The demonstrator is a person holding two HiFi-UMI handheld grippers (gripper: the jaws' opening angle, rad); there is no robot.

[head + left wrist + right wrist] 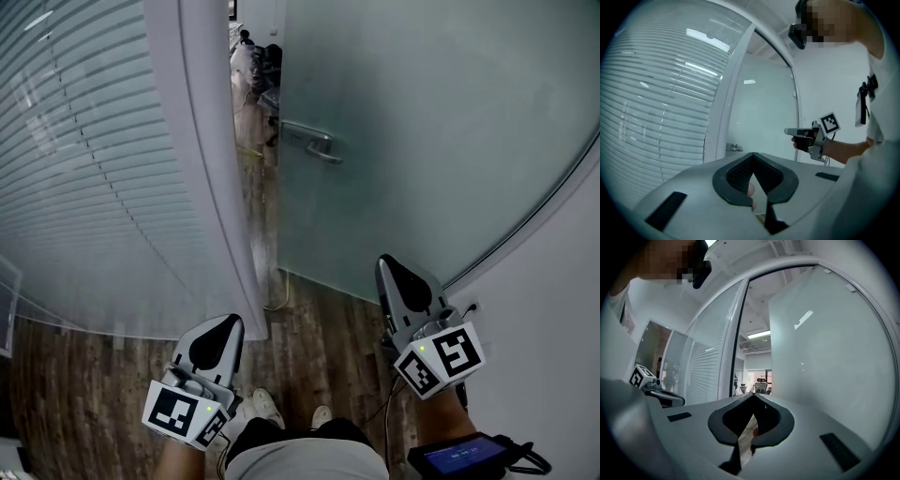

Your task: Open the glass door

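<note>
The frosted glass door (pixel 422 122) stands ajar, with a gap between its edge and the white frame post (pixel 202 159). Its metal lever handle (pixel 312 141) sits at the door's near edge, well ahead of both grippers. My left gripper (pixel 225 328) is shut and empty, low beside the post. My right gripper (pixel 386 267) is shut and empty, in front of the door's lower part and apart from it. The left gripper view shows the handle (pixel 734 147) far ahead and the right gripper (pixel 790 131) off to the right. In the right gripper view the door (pixel 820 348) fills the right side.
A glass wall with horizontal stripes (pixel 84 159) runs along the left. A white wall (pixel 553 281) closes the right side. Through the gap lie a wooden floor and an office chair (pixel 761 386). A thin cable (pixel 277 300) lies at the post's foot. The person's shoes (pixel 267 408) show below.
</note>
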